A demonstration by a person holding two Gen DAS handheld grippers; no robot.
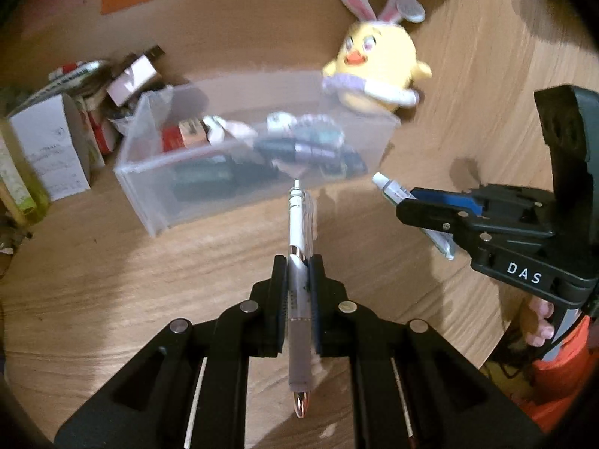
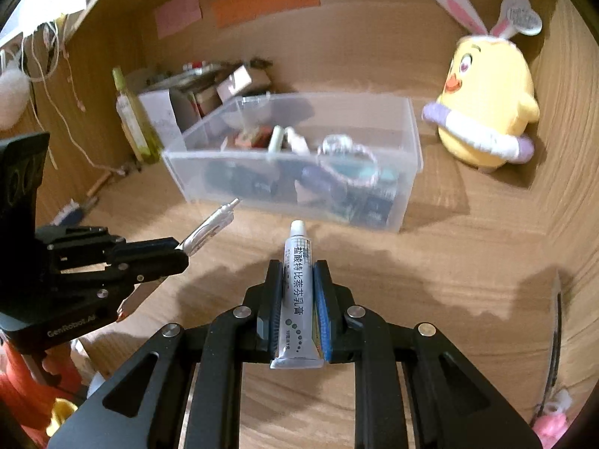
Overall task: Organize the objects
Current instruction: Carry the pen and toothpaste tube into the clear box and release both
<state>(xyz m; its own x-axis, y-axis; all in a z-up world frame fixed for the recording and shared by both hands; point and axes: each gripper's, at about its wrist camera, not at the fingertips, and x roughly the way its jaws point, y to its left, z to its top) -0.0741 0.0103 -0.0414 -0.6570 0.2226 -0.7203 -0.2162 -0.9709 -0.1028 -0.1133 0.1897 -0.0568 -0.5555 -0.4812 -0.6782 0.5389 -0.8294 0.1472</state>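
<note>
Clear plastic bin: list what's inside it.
The clear plastic bin holds a jumble: a beaded bracelet on top, a small red box, white tube-like items and dark packets below. The frosted walls and motion blur hide what lies at the bottom.

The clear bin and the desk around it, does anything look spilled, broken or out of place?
Nothing stands out. The clear bin sits upright on the desk with its contents inside, and the plush chick stands upright beside it.

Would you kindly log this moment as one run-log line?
left hand-held gripper: shut on pen | right hand-held gripper: shut on tube | bin: ahead, part filled
</note>
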